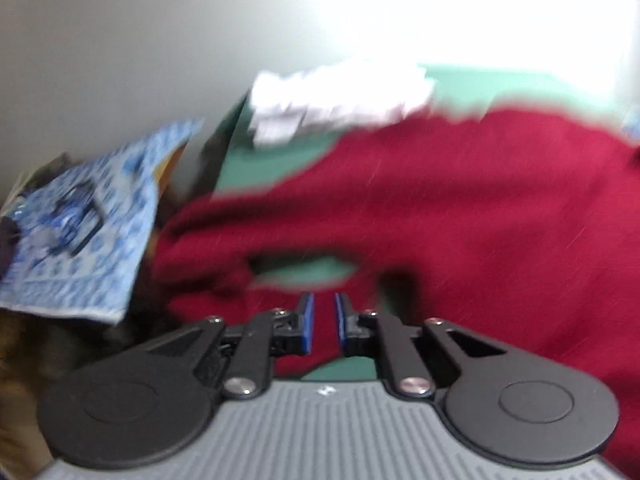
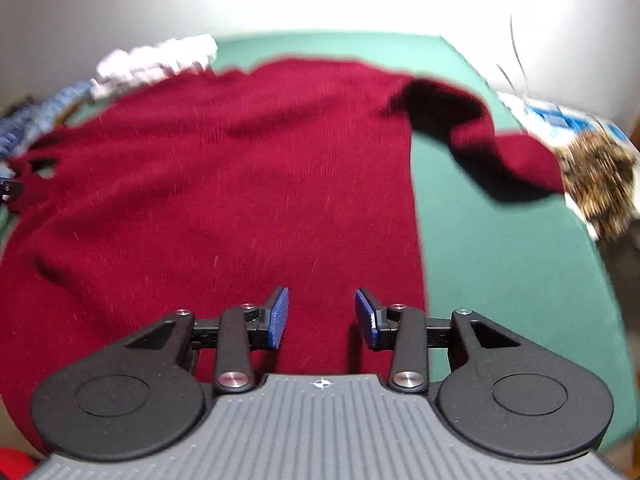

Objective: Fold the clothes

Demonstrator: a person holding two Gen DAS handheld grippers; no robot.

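A dark red knit sweater [image 2: 240,168] lies spread over a green surface [image 2: 500,260]. One sleeve [image 2: 500,148] trails off to the far right. My right gripper [image 2: 322,300] hangs open just above the sweater's near right edge, with nothing between its pads. In the left wrist view the sweater [image 1: 460,208] is bunched and lifted around my left gripper [image 1: 324,300]. Its blue pads stand a narrow gap apart with red knit between them, so it is shut on the cloth. The view is motion-blurred.
A white crumpled cloth [image 1: 336,100] lies at the far edge of the green surface [image 1: 260,160]. A blue patterned cloth [image 1: 80,220] hangs off to the left. A brown furry thing [image 2: 596,176] and a blue-and-white item [image 2: 560,120] sit past the right edge.
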